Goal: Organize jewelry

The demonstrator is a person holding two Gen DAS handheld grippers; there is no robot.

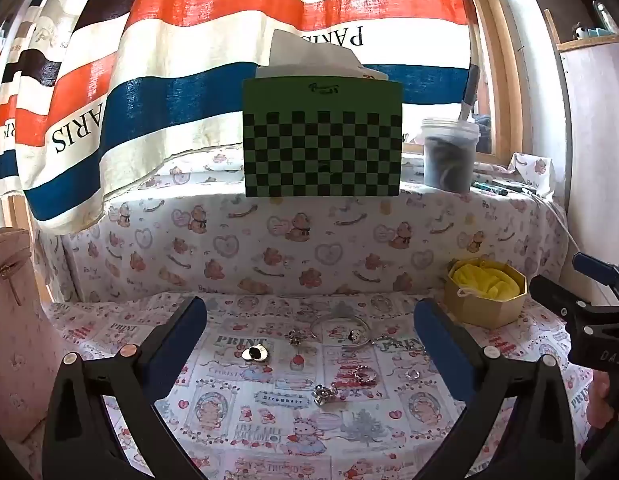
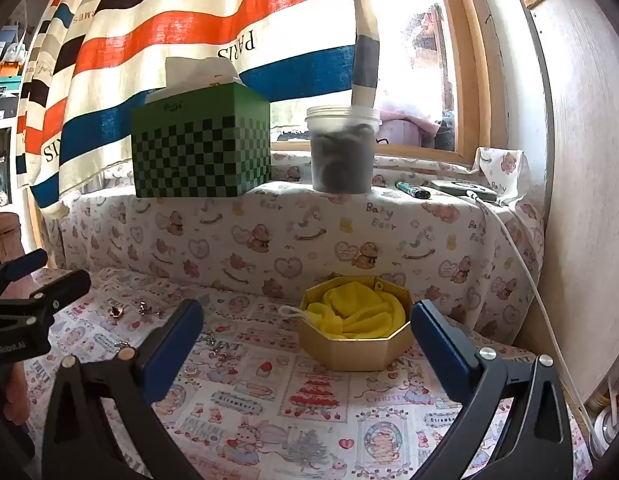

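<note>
The left gripper (image 1: pixel 309 344) hangs above the table with its blue-padded jaws spread wide and nothing between them; the right gripper (image 2: pixel 307 336) is equally wide and empty, its fingers flanking the gold box from the near side without touching it. Behind everything hangs a large striped towel (image 1: pixel 181 80) in orange, blue, black and cream, printed "PARIS" in mirror-reversed letters, with part of "HERMES" legible at its top edge. A raised ledge draped in bear-and-heart cloth (image 1: pixel 269 240) reading "Baby Bear" runs along the back, and on it stand a green checkered tissue box (image 1: pixel 323 140), a tissue sticking up, and beside it a lidded translucent plastic tub (image 2: pixel 342 152) of dark contents. The tablecloth (image 1: pixel 249 420) carries panels reading "PRINT" and "Strawberry". At the right sits the octagonal gold box (image 2: pixel 357 346), open and holding a crumpled yellow cloth (image 2: pixel 353 312). The jewelry lies loose on the tablecloth, well left of that box: a silver bangle (image 1: pixel 337 320), a black-and-white heart charm (image 1: pixel 255 353), a small round black-and-white charm (image 1: pixel 354 335), a ring (image 1: pixel 412 374) and a little silver cluster (image 1: pixel 323 394). Nothing lies between the jewelry and the left gripper.
</note>
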